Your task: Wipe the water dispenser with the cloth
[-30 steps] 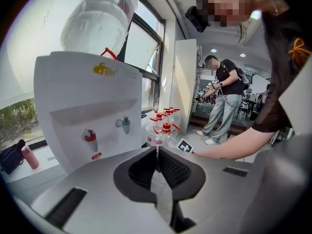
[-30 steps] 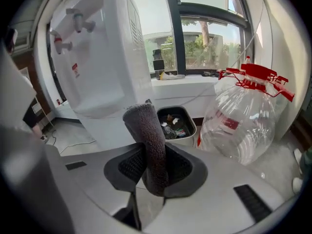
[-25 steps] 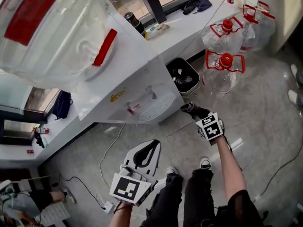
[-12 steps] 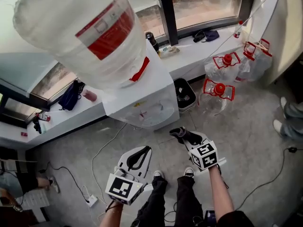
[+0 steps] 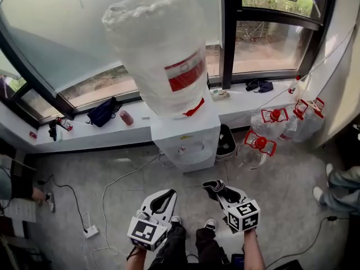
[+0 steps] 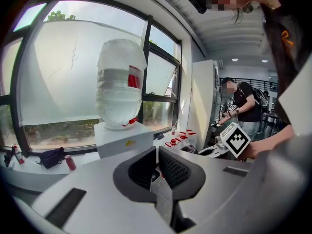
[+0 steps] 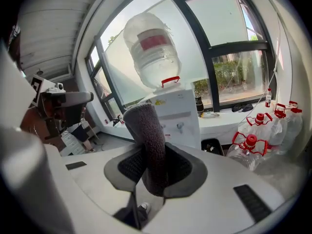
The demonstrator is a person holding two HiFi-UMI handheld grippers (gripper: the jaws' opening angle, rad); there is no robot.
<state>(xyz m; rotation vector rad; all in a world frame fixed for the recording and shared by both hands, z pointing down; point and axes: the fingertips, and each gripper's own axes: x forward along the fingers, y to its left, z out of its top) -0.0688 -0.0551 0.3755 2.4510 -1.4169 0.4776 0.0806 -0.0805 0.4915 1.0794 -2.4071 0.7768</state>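
The white water dispenser point(image 5: 188, 139), topped by a big clear bottle point(image 5: 163, 55) with a red label, stands under the window ahead of me. Both grippers hang low in front of the person's legs, well short of it. My right gripper point(image 5: 218, 189) is shut on a dark grey cloth point(image 5: 214, 185), which sticks up between its pads as a rolled strip point(image 7: 150, 140). My left gripper point(image 5: 169, 194) is shut with nothing in it, its pads point(image 6: 170, 167) nearly touching. The left gripper view shows the dispenser point(image 6: 124, 139) straight ahead, and the right gripper view shows its taps point(image 7: 179, 126).
Two empty jugs with red handles point(image 5: 269, 121) and a black bin point(image 5: 226, 142) stand right of the dispenser. A dark bag point(image 5: 104, 112) and a red bottle point(image 5: 127, 117) lie on the sill. Cables and a power strip point(image 5: 90, 229) cross the floor at left. Another person's legs point(image 5: 340, 184) are at right.
The head view has pulled back and lifted, so the dispenser now looks smaller, farther and upright. Both grippers stay low and shut, the right one still on the cloth.
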